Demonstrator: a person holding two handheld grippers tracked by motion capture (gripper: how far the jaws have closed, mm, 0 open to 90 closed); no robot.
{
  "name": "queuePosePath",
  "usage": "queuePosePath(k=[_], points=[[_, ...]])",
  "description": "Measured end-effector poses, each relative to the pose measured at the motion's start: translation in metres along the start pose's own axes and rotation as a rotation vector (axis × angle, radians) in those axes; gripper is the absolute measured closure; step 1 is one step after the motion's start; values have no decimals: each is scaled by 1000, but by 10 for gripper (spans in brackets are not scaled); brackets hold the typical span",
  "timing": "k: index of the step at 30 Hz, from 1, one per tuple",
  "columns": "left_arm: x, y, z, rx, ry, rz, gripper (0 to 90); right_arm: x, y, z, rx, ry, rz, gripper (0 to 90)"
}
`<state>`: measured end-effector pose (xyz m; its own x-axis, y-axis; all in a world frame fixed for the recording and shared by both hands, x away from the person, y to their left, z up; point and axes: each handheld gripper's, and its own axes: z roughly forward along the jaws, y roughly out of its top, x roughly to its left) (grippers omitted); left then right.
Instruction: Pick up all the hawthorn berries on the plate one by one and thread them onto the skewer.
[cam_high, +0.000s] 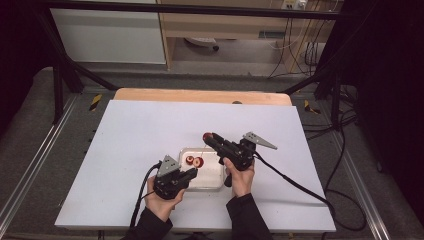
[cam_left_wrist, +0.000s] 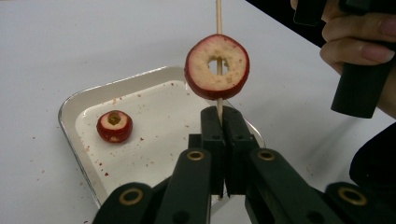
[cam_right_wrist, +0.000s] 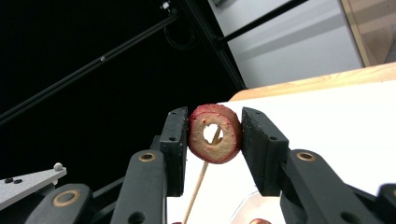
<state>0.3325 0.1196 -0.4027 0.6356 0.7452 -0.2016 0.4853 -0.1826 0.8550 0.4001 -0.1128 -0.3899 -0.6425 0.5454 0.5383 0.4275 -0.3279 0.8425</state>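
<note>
From where I stand, the job is threading cored red fruit rings onto a wooden skewer, and the second ring is about to go on. The left tool (cam_left_wrist: 219, 114) is clenched on the lower end of the skewer (cam_left_wrist: 218, 16), which stands upright with one ring (cam_left_wrist: 217, 66) already speared on it just above the jaws. The right tool (cam_right_wrist: 215, 135) grips another ring (cam_right_wrist: 215, 134) by its red rim, one pad at 9 o'clock and one at 3 o'clock, the cored hole facing the camera; through that hole the skewer (cam_right_wrist: 198, 184) shows slanting down behind it. Whether the tip has entered the hole yet I cannot tell.

In the high view the right tool (cam_high: 210, 137) sits at about 1 o'clock from the left tool (cam_high: 192, 172), above the small metal tray (cam_left_wrist: 70, 109) on the white desk (cam_high: 140, 135). A third piece (cam_left_wrist: 114, 126) waits in the tray at 9 o'clock from the skewer.

Next, I reckon, the right hand must line the hole up with the skewer tip and slide the ring down squarely, while the left hand keeps the stick steady; a skewed push could split the ring or bend the stick.
</note>
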Motion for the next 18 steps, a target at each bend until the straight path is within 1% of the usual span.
queuePosePath(k=[5, 6, 7, 8, 10, 12, 14, 15, 18], points=[[0, 0, -1, -4, 4, -6, 885, 0, -1, 1, -23, 0, -5, 630], [0, -1, -1, 0, 2, -4, 885, 1, -1, 0, -33, -7, -8, 631], [0, -1, 0, 0, 1, -2, 885, 1, 0, 0, -43, -3, -14, 631], [-1, -2, 0, -1, -4, -7, 885, 1, 0, 0, -43, 4, -3, 631], [-1, -1, 0, -15, -2, -5, 885, 1, 1, 0, -32, 9, 3, 631], [-1, -1, 2, -5, -5, -8, 885, 1, -1, 0, -25, 11, 1, 631], [-1, -3, 3, 1, -4, -9, 885, 1, -1, 0, -18, 21, 11, 631], [0, -3, 3, 1, 2, -4, 885, 1, -1, 0, -13, 24, 10, 631], [-1, -4, 4, 2, -3, -8, 885, 1, -1, 0, 0, 25, 13, 631]])
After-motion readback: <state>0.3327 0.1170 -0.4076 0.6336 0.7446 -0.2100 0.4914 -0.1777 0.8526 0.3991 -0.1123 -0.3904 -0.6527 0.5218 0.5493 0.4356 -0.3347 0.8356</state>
